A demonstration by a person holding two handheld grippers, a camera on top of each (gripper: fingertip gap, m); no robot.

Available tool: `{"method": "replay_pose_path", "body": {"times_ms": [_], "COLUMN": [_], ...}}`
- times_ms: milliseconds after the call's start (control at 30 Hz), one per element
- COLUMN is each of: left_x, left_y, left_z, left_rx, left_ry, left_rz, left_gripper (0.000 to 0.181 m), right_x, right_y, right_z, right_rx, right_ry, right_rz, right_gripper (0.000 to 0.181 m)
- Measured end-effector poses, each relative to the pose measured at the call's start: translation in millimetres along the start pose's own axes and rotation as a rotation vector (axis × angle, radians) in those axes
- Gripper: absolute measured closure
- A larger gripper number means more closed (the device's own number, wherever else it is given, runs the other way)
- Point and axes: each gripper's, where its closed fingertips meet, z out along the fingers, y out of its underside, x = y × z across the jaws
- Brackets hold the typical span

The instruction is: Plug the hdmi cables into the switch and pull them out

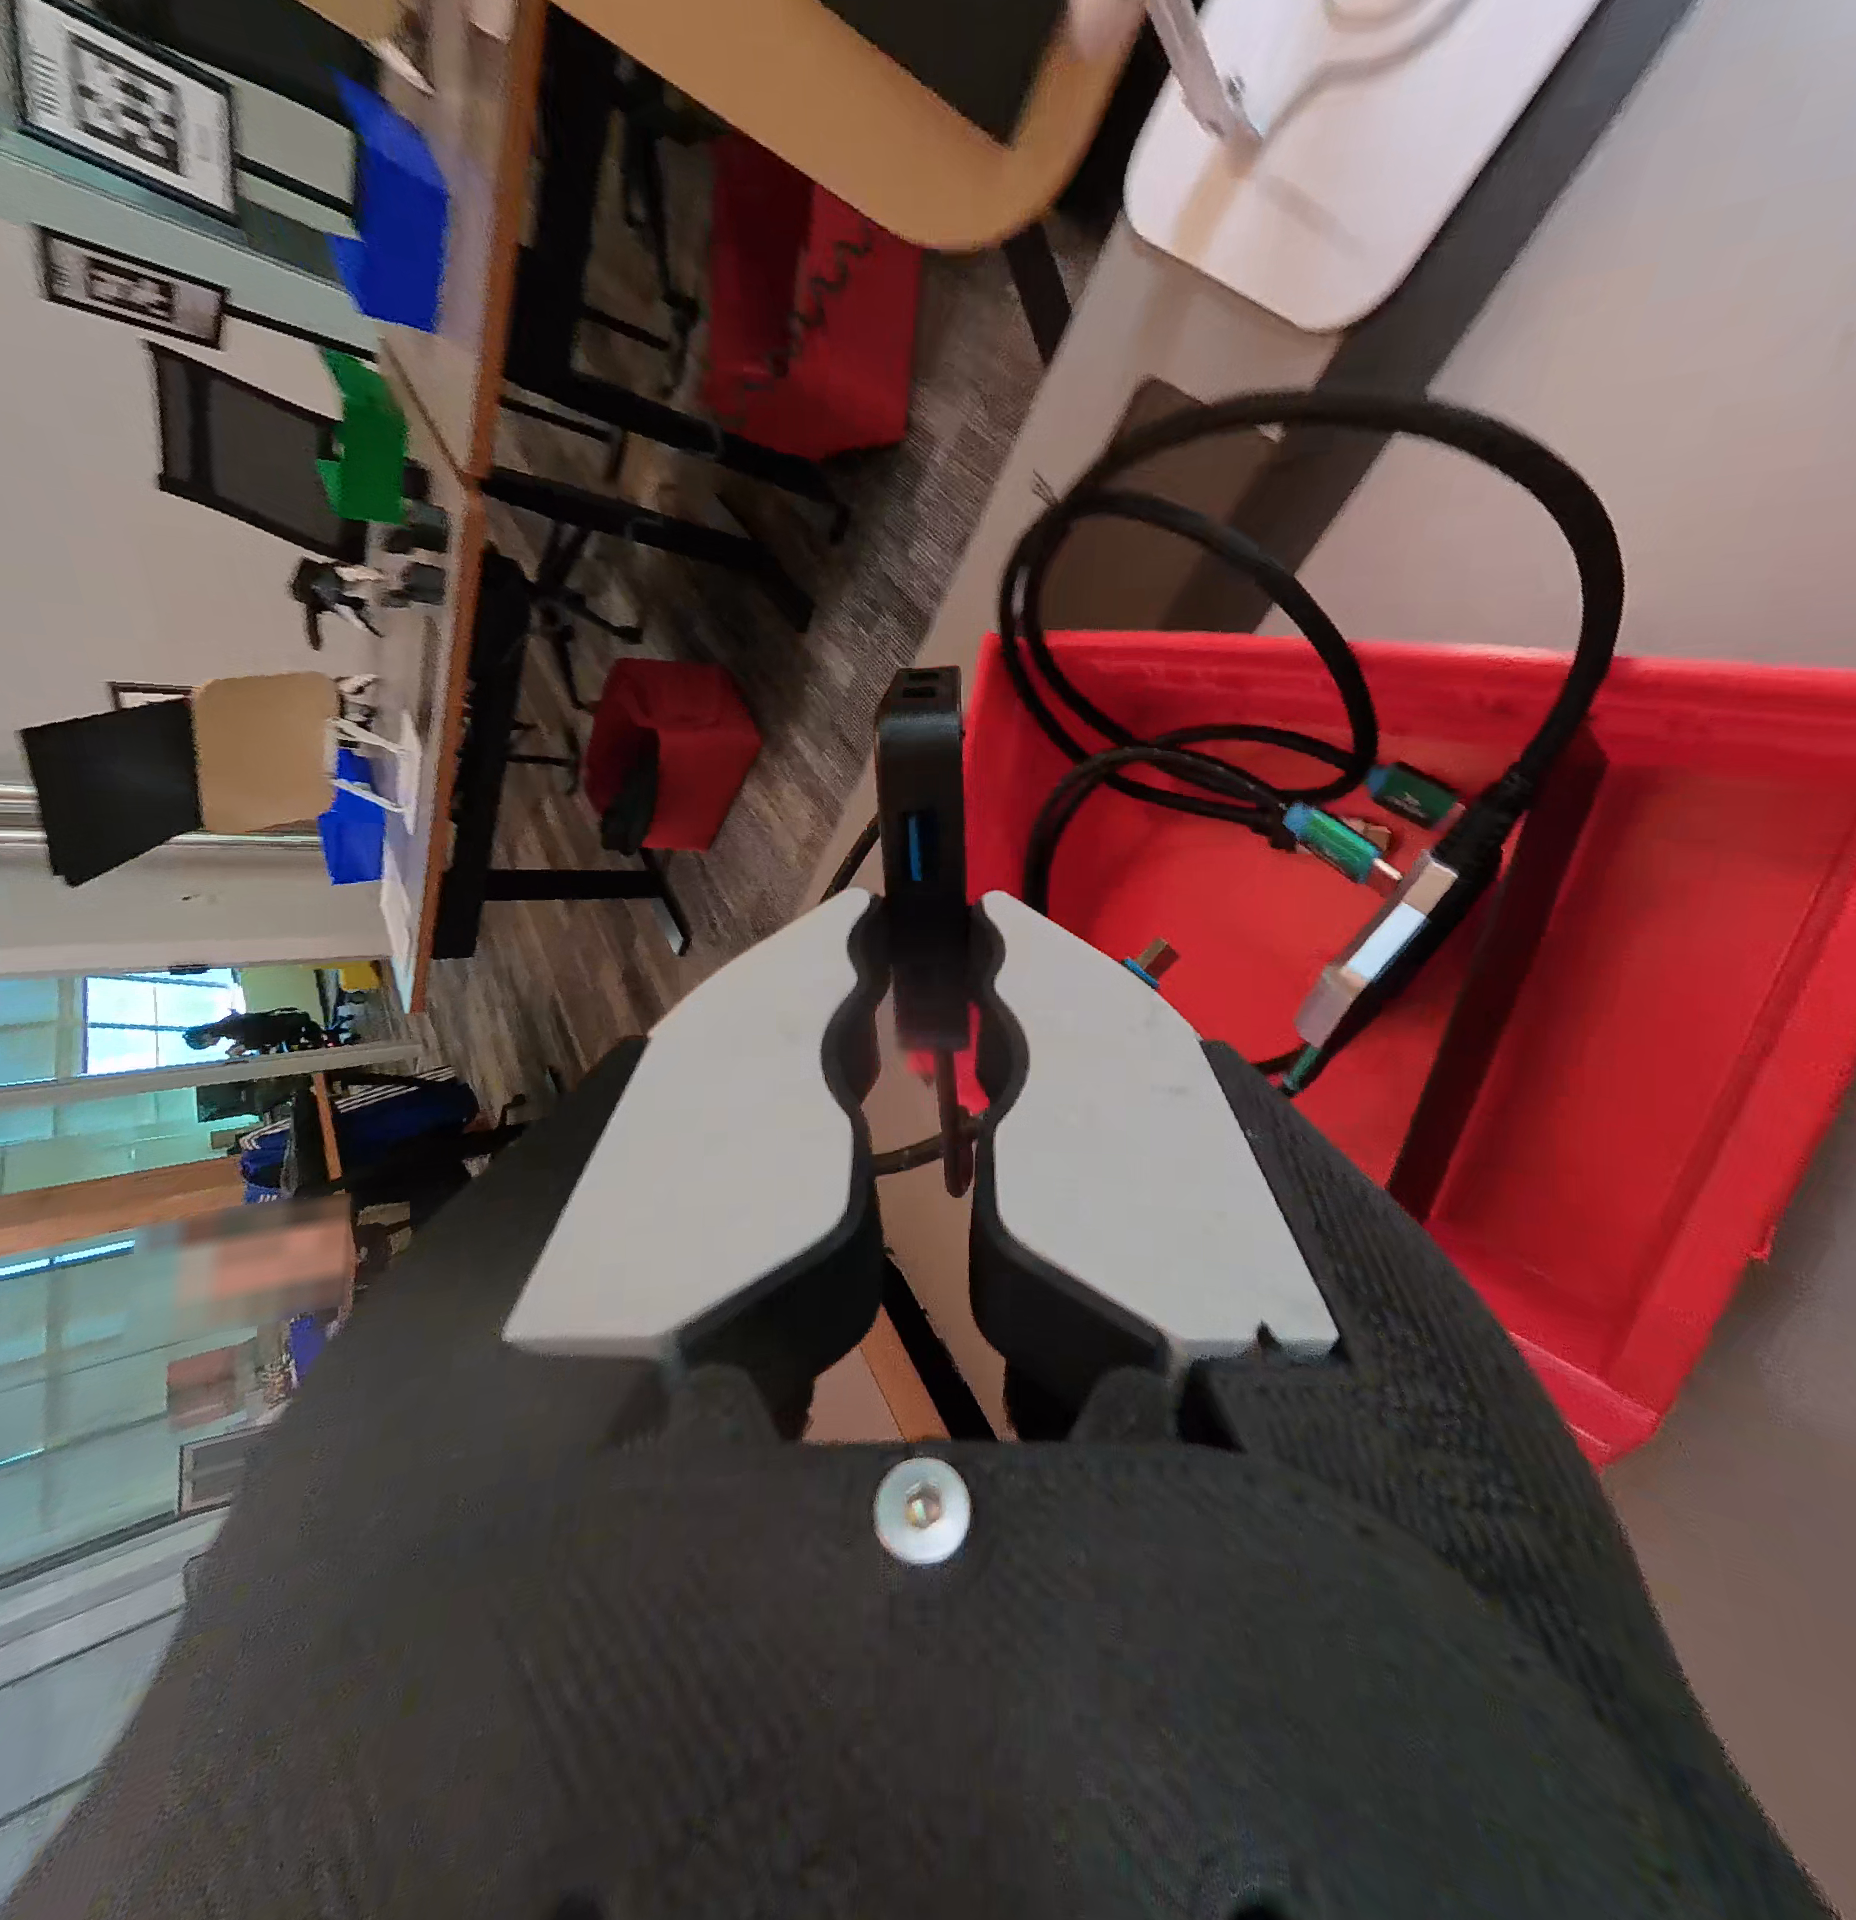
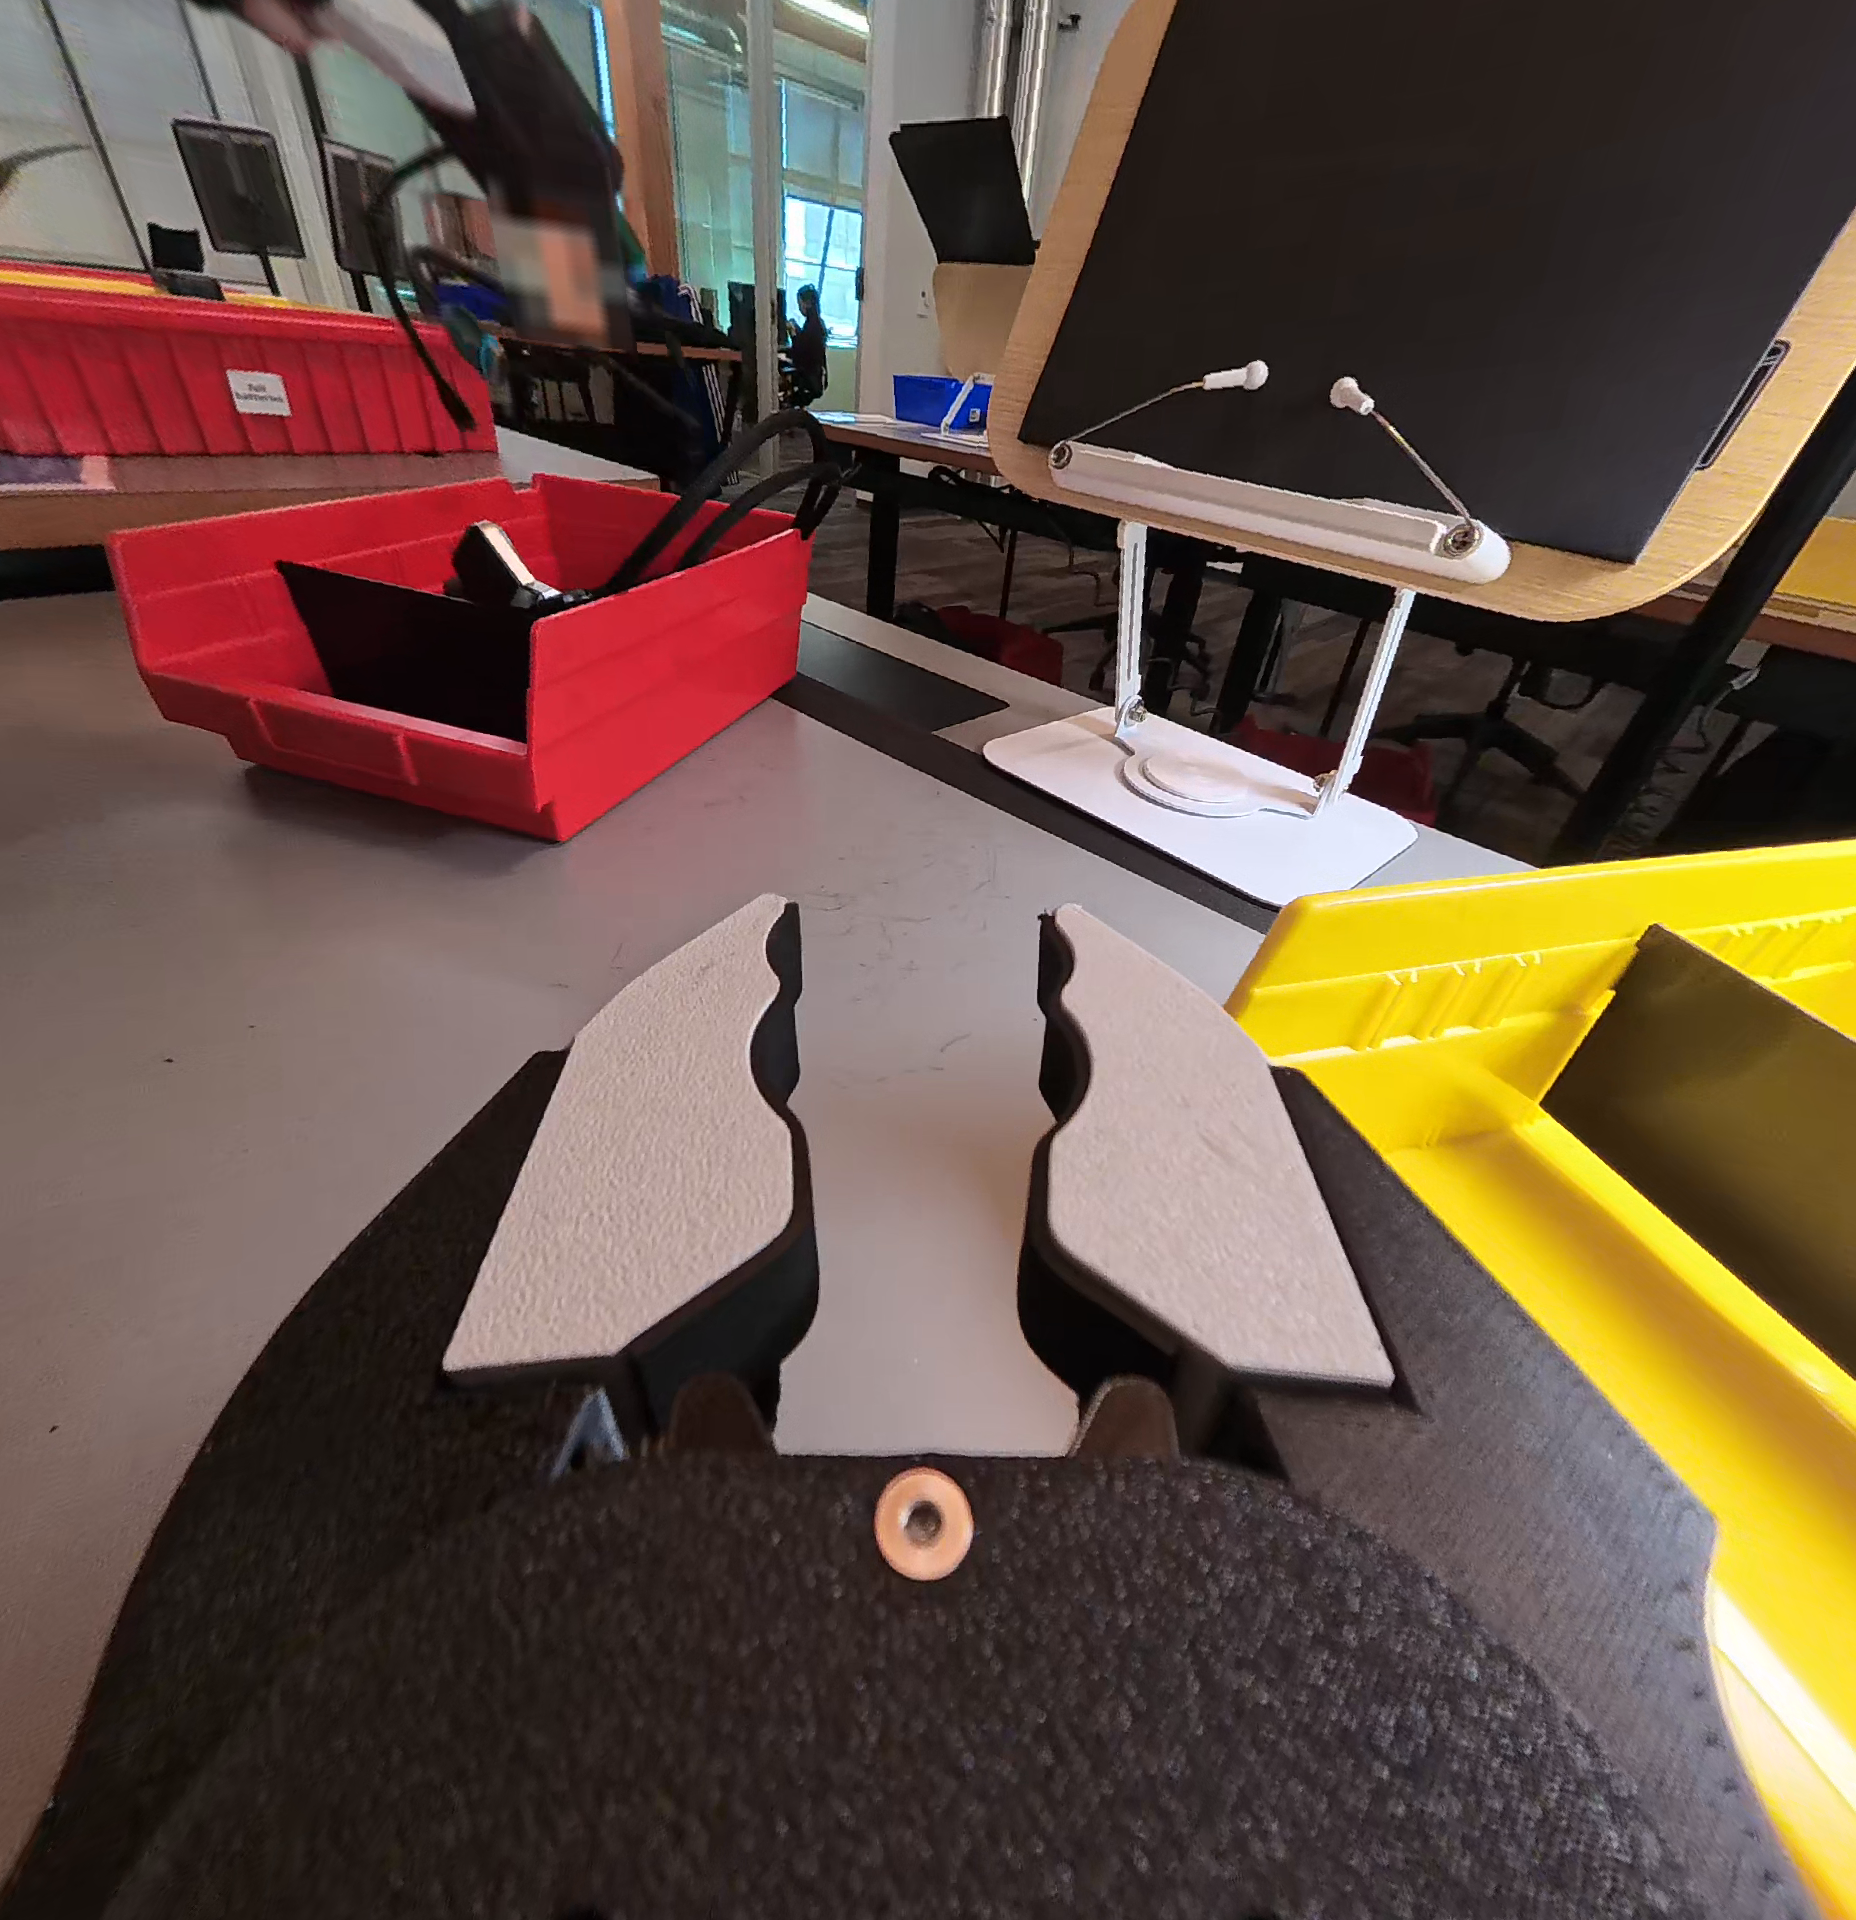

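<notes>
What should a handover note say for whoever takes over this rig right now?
Left gripper: shut on the black switch, held up beside the red bin.
Right gripper: open, empty, low over the grey table next to the yellow bin.
Cables: black, looped in the red bin, with connectors lying loose inside.
Done: switch picked up. No cable visibly plugged into it.
Left: pick up a cable, plug in, pull out, repeat.
</notes>
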Motion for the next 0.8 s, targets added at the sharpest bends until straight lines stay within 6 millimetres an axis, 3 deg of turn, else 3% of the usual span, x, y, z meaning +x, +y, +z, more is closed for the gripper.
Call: {"method": "replay_pose_path", "body": {"times_ms": [133,233,333,533,667,800], "left_x": [-27,-26,-4,66,100,118], "left_y": [-24,-52,-85,-134,-151,-156], "left_z": [-42,-78,-113,-166,-179,-181], "left_rx": [0.141,0.331,0.56,1.055,1.327,1.5], "left_ry": [-0.061,-0.028,0.083,0.414,0.617,0.789], "left_rz": [-0.076,-0.155,-0.238,-0.447,-0.631,-0.795], "left_gripper": [0.166,0.166,0.166,0.167,0.167,0.167], "right_x": [-1,-3,-8,-51,-88,-79], "right_y": [1,-2,-20,-100,-153,-190], "right_z": [1,0,1,1,9,20], "right_rx": [-0.004,0.007,0.05,0.186,0.279,0.39], "right_ry": [-0.001,-0.004,-0.015,-0.209,-0.412,-0.415], "right_rz": [0.002,0.003,0.004,0.046,0.166,0.311], "right_gripper": [0.138,0.138,0.139,0.146,0.142,0.14]}}
